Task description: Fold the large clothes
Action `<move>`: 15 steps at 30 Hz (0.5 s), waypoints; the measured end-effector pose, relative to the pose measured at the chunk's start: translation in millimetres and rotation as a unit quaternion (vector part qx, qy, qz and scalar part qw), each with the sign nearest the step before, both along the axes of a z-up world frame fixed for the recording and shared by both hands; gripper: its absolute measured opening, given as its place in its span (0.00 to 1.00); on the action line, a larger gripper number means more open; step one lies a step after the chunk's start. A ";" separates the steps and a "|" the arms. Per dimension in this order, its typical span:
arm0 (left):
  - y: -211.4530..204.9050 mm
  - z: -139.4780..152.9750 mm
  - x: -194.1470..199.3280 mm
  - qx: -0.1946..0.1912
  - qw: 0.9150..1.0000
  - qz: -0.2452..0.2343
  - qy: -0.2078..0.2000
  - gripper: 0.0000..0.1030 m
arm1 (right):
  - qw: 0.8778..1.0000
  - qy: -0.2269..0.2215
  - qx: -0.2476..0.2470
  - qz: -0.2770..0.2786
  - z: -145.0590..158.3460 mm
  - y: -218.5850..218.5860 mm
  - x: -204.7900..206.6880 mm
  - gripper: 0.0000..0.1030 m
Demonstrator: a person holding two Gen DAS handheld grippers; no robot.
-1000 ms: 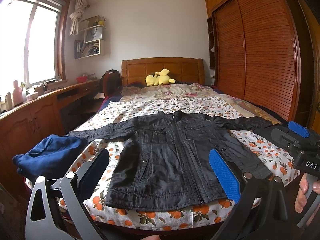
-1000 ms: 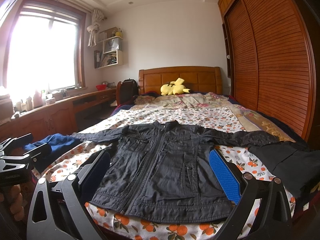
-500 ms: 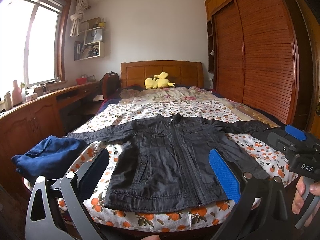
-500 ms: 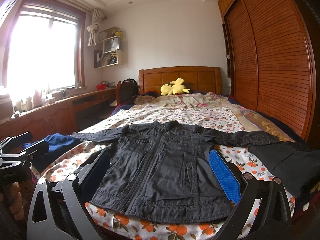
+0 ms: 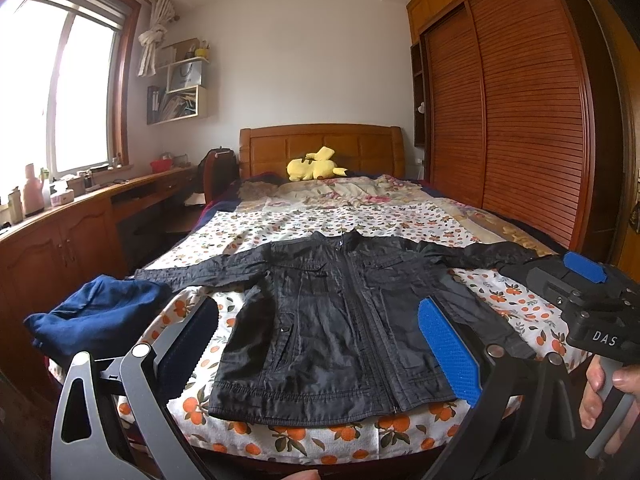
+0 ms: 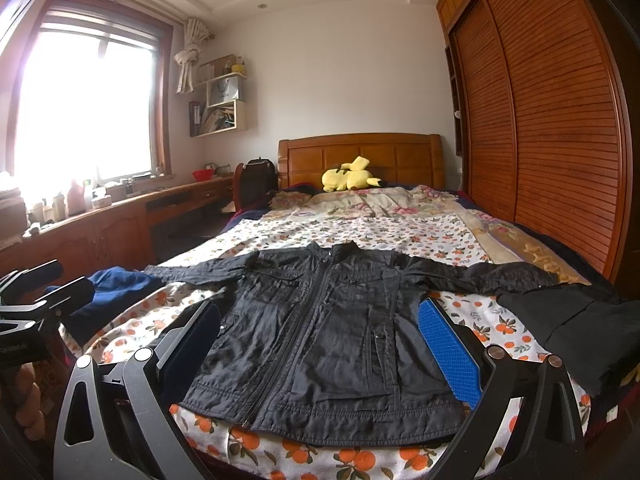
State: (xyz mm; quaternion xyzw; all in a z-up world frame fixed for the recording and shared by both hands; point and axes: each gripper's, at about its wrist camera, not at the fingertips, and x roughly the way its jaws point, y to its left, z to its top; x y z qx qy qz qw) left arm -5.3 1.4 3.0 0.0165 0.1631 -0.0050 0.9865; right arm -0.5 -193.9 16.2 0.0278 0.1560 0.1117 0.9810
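A black zip-up jacket (image 5: 340,320) lies flat and front up at the foot of the bed, sleeves spread out to both sides; it also shows in the right wrist view (image 6: 328,336). My left gripper (image 5: 316,344) is open and empty, held back from the bed's foot edge, in front of the jacket's hem. My right gripper (image 6: 320,344) is open and empty, held likewise before the hem. The right gripper's body shows at the right of the left wrist view (image 5: 592,312), the left gripper's at the left of the right wrist view (image 6: 36,304).
The bed (image 5: 320,440) has an orange-print sheet. A blue garment (image 5: 96,312) lies at its near left corner, a dark folded garment (image 6: 576,320) at its near right. A yellow plush (image 5: 316,164) sits by the headboard. A wooden counter (image 5: 60,224) runs left, a wardrobe (image 5: 520,120) right.
The left gripper has tilted up and drawn back a little, so the jacket sits lower in its view. The right gripper has hardly moved. Both stay open.
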 end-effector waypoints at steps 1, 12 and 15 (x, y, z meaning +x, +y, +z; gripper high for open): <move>0.0 0.0 -0.1 0.000 1.000 0.000 0.000 0.98 | 1.000 0.000 0.000 0.000 0.0 -0.2 0.1 0.93; 0.0 -0.6 -0.3 0.000 1.000 0.000 0.000 0.98 | 1.000 0.000 0.000 0.000 -1.0 -0.6 1.0 0.93; -0.3 0.7 -2.3 0.000 1.000 0.000 0.001 0.98 | 1.000 0.000 0.000 0.000 -1.6 -1.7 1.6 0.93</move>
